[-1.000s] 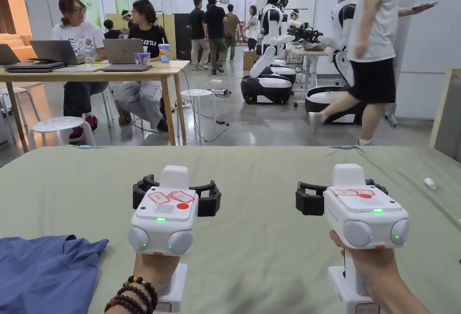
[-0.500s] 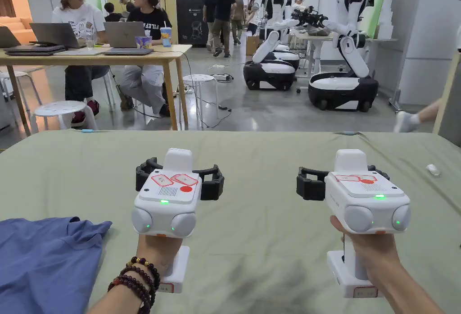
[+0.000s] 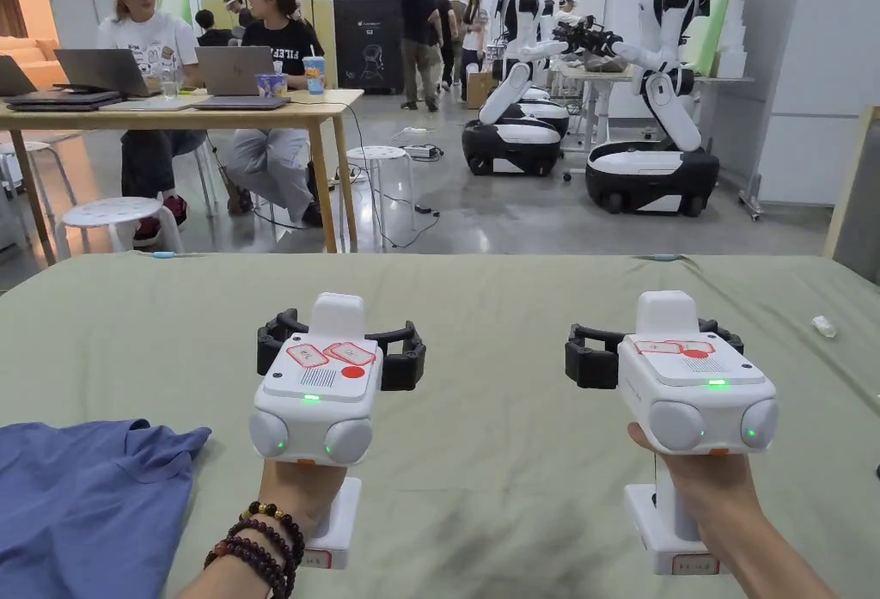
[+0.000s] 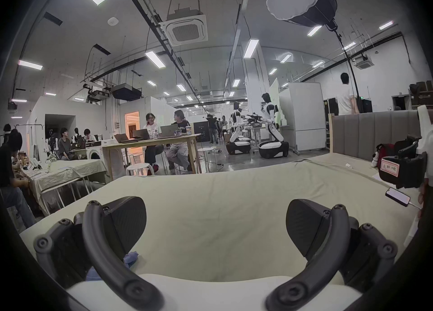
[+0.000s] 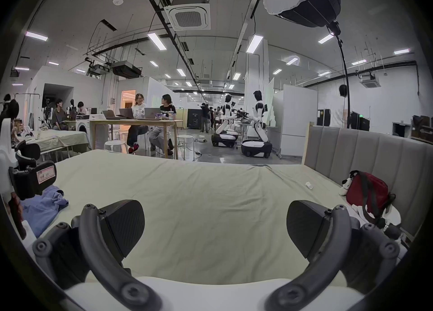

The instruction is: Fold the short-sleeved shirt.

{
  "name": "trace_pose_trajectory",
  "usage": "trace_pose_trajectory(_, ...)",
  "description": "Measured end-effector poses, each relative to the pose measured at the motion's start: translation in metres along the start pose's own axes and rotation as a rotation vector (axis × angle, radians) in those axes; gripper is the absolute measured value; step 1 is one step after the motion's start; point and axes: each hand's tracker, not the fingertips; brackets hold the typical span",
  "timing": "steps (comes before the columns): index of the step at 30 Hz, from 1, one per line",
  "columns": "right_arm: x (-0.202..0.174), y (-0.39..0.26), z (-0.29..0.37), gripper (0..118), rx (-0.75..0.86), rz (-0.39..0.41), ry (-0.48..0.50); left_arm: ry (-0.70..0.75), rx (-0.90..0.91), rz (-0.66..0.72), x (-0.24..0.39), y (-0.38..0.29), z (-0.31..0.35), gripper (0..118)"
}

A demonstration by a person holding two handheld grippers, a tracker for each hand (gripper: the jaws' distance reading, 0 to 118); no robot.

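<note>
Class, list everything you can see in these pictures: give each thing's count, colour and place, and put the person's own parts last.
Short-sleeved shirt: one, blue, crumpled at the near left of the bed.
Bed sheet: one, pale green, covering the bed.
Headboard: one, grey padded, at the bed's right side.
Bag: one, red, against the headboard.
Phone: one, lit screen, on the bed's right edge.
Wooden table: one, light wood, beyond the bed on the left, with laptops.
Stools: at least two, white, by that table.
Wheeled robots: two, white and black, far right.
People: two seated at the table, others farther back.
Left hand-held gripper: white body, black jaws wide apart, held above the sheet.
Right hand-held gripper: same, open.
Bracelets: dark beads, left wrist.
</note>
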Motion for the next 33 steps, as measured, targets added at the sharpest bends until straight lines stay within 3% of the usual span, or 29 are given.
trace_pose_trajectory(17,0.0,-0.001,0.005,118,-0.002,-0.024,0.011,0.001,0.003,0.01,0.007,0.009,0.013,118)
trace_pose_trajectory(18,0.001,-0.001,0.005,118,-0.005,-0.023,0.01,-0.001,-0.007,0.003,-0.001,-0.006,-0.007,118)
trace_pose_trajectory(25,0.007,-0.005,0.002,118,-0.039,-0.028,-0.044,0.003,-0.02,0.002,-0.002,-0.008,-0.017,118)
trace_pose_trajectory(33,0.005,-0.002,0.005,118,-0.02,-0.021,0.002,-0.01,0.01,-0.002,0.007,-0.005,0.005,118)
